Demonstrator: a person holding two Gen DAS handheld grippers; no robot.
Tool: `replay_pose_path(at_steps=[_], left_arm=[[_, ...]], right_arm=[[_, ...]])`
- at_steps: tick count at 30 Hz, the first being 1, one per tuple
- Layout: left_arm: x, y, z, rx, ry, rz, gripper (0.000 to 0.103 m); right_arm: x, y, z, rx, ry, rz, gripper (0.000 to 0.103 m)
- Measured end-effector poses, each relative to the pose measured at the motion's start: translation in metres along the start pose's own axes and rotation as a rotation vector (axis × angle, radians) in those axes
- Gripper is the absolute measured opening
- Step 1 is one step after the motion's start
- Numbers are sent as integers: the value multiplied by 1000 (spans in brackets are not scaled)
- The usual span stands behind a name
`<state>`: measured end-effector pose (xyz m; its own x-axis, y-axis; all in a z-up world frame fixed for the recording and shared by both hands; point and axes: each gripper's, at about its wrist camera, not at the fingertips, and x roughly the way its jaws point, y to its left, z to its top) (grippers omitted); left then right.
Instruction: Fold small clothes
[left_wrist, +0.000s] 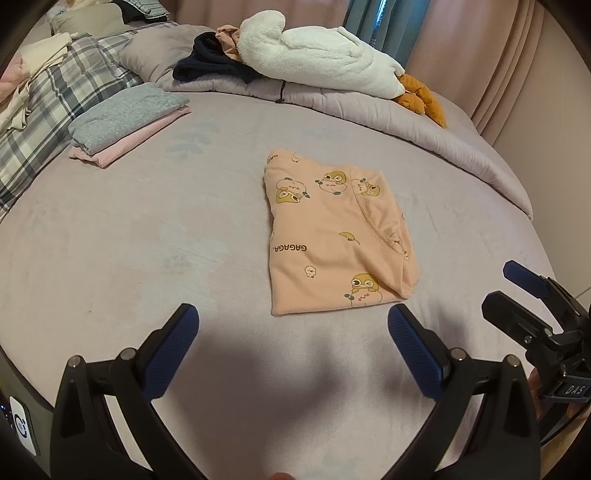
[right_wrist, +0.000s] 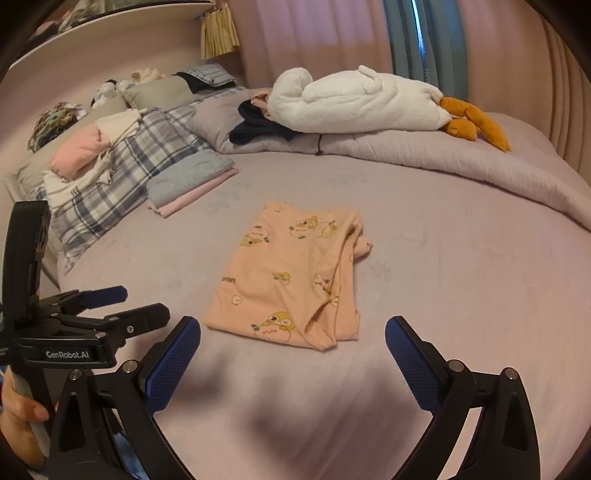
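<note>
The peach printed garment (left_wrist: 332, 236) lies folded into a compact rectangle at frame centre on the bed (left_wrist: 147, 240), apart from my left gripper (left_wrist: 293, 332) and right gripper (right_wrist: 293, 341), both jaws wide and empty, so I judge this piece done, with unfolded clothes (right_wrist: 85, 158) at upper left remaining.
</note>
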<state>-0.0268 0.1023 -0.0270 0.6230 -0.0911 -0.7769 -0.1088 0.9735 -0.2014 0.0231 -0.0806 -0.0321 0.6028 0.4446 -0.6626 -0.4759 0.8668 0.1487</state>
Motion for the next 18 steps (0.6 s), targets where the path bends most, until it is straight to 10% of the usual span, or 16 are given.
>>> replay_pose_path(at_steps=[18], left_arm=[[-6,-2,0,-2,-10,11,102]], right_arm=[[0,3,-1,-4,1,2,100]])
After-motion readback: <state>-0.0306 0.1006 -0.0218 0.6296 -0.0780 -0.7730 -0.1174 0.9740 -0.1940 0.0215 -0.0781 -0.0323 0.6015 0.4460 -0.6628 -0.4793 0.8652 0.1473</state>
